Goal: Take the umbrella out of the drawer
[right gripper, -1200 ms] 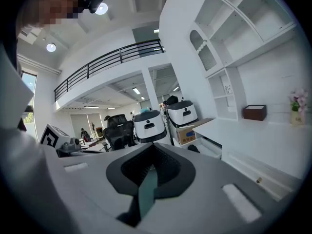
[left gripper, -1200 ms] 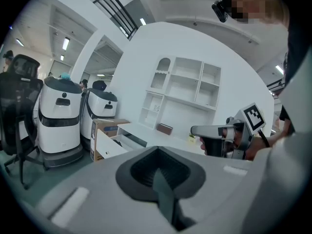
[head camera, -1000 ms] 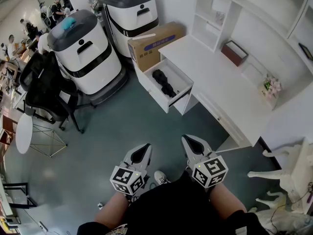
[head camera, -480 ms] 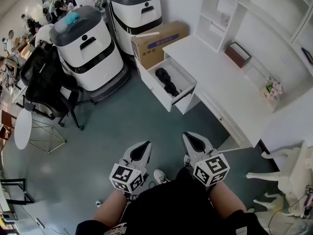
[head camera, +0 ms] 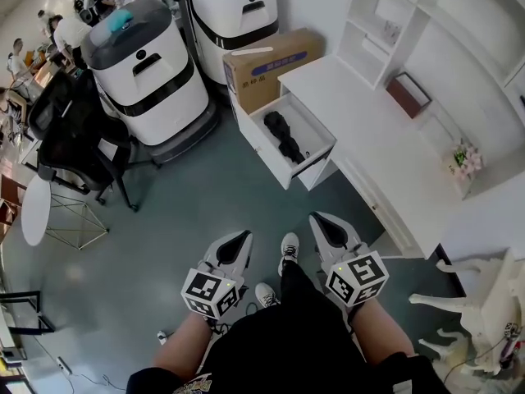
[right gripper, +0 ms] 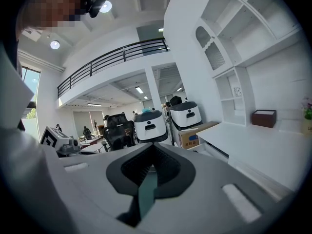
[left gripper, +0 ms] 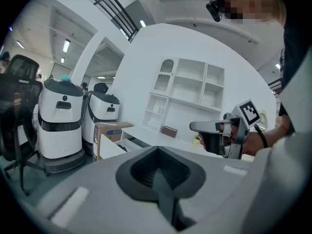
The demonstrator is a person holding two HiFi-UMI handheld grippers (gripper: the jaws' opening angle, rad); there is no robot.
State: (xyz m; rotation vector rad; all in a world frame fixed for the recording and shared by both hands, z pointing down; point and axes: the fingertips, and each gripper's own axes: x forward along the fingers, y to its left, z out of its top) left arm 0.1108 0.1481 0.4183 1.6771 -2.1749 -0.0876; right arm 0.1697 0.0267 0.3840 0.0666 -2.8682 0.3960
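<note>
Stepping forward over the last second, the person has swung one shoe [head camera: 289,245] ahead between the two grippers, and the furniture has slid a little to the right in the head view, which suggests a walk toward the open drawer [head camera: 262,150] is under way. The white counter [head camera: 361,113] runs away from the drawer's far side, and the drawer is pulled out from under its end. Two white wheeled machines [head camera: 148,68] stand beyond the drawer on its left, with a cardboard box [head camera: 271,64] just behind it. The black folded umbrella [head camera: 285,136] lies inside the drawer, lengthwise along its floor and untouched. The left gripper [head camera: 236,246] and right gripper [head camera: 326,226] are held low in front of the person, both well short of the drawer and pointing roughly toward it. Each gripper's own view shows its fingers pressed together with nothing between them. The reach has not begun, and the approach looks only partly made. The fingers will likely need to part before either gripper can close around the umbrella.
</note>
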